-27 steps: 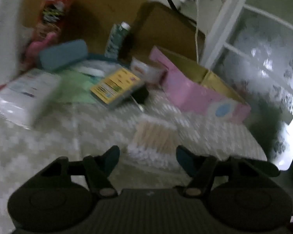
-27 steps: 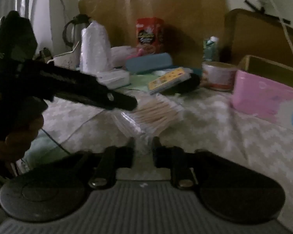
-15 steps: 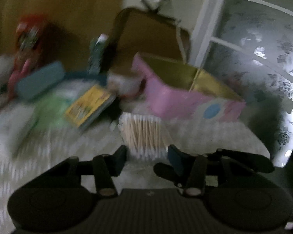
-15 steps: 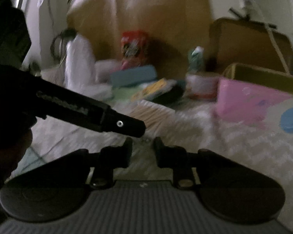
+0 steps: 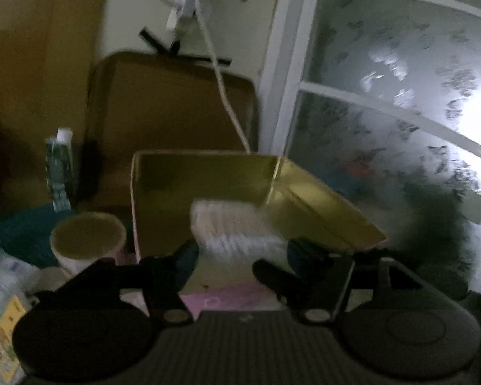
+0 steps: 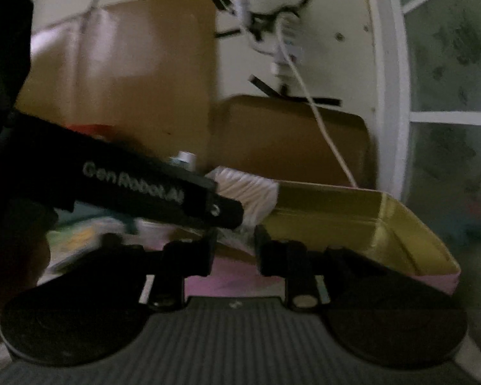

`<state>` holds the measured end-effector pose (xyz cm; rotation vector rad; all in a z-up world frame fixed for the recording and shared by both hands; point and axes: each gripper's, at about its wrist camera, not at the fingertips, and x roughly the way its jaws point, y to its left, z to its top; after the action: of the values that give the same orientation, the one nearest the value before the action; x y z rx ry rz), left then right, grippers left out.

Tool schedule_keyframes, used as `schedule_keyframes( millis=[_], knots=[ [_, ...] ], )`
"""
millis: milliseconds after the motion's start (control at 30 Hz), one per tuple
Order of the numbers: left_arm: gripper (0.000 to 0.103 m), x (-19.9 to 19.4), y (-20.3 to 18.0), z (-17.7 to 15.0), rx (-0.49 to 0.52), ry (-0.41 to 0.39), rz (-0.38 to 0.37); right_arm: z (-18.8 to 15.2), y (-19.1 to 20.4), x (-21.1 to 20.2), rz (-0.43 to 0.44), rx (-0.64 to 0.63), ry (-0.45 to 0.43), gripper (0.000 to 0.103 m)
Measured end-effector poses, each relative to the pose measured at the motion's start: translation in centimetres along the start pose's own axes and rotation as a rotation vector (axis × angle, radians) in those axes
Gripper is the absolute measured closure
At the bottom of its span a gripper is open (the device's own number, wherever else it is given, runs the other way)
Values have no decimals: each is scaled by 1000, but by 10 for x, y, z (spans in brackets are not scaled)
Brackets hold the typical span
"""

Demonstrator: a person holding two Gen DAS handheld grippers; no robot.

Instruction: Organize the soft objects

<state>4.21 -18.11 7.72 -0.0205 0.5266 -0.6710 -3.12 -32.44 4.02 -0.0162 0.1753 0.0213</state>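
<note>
Over the open pink box, the left claw carries a clear pack of cotton swabs, pinched by its near end between the two fingers so that the rest of the pack juts forward above the gold-lined interior. Gripping it at the end looks deliberate: the pack can be lowered in without the claw entering the box. From the right wrist view the same pack shows beyond the black finger of the left claw, raised just above the box wall. The right claw hangs close in front of the box, fingers partly spread with nothing visibly pressed between them, apparently on standby. A round tub and a small bottle stand to the left of the box, clear of the drop. Judged from this, the swabs are on the point of being stowed.
</note>
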Motion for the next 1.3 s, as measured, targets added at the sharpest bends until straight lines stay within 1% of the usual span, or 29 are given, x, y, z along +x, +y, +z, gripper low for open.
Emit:
schedule_keyframes(
  millis=[67, 100, 133, 167, 233, 267, 300, 333, 367, 433, 500, 567, 600, 667, 700, 800, 900, 933, 967, 1033, 1100, 1133, 1200, 1267, 1300],
  knots=[
    [40, -11, 7, -6, -35, -6, -5, 2, -4, 6, -84, -53, 14, 50],
    [40, -23, 10, -10, -45, -21, -15, 1, -8, 8, -107, -57, 28, 51],
    [39, -35, 13, -13, -49, -42, -22, -1, -14, 3, -111, -31, 23, 51],
    [35, -54, 21, -23, -50, -70, -21, 1, -19, 0, -103, 8, 0, 51],
    [32, -81, 39, -38, -62, -108, 11, 1, -19, -16, -85, 49, -25, 51],
    [32, -94, 50, -48, -71, -108, 44, 1, -19, -20, -75, 72, -39, 51],
    [32, -103, 62, -57, -80, -98, 84, 2, -17, -26, -55, 85, -51, 51],
    [34, -111, 73, -66, -91, -87, 128, 3, -12, -31, -13, 101, -53, 51],
    [35, -119, 85, -77, -106, -72, 177, 4, -7, -31, 36, 125, -44, 51],
    [35, -129, 105, -93, -142, -48, 235, 8, 6, -24, 166, 156, -4, 51],
    [35, -139, 122, -105, -189, -44, 276, 12, 21, -11, 274, 188, 50, 51],
    [35, -146, 134, -113, -217, -63, 295, 19, 38, 4, 339, 201, 105, 51],
    [35, -147, 138, -115, -233, -67, 300, 21, 46, 12, 364, 200, 115, 51],
    [35, -153, 145, -118, -282, -90, 262, 28, 67, 27, 384, 176, 134, 51],
    [35, -156, 148, -119, -286, -104, 251, 27, 75, 33, 395, 175, 138, 51],
    [34, -157, 150, -120, -288, -117, 218, 32, 100, 50, 396, 157, 160, 51],
    [34, -162, 151, -122, -311, -136, 199, 34, 112, 67, 393, 111, 196, 52],
    [33, -162, 151, -123, -326, -142, 193, 30, 109, 71, 397, 105, 213, 59],
    [33, -164, 154, -124, -344, -149, 183, 28, 111, 75, 398, 93, 231, 78],
    [33, -167, 160, -127, -383, -158, 168, 21, 117, 77, 401, 72, 266, 90],
    [33, -167, 165, -129, -424, -163, 148, 15, 121, 69, 440, 77, 278, 93],
    [33, -167, 168, -130, -442, -164, 140, 12, 127, 63, 441, 71, 290, 101],
    [33, -168, 172, -132, -474, -167, 123, 5, 129, 48, 460, 77, 321, 101],
    [33, -168, 176, -133, -497, -172, 105, -4, 128, 30, 517, 105, 358, 101],
    [32, -167, 177, -133, -506, -173, 99, -9, 128, 20, 543, 93, 365, 101]
  ],
)
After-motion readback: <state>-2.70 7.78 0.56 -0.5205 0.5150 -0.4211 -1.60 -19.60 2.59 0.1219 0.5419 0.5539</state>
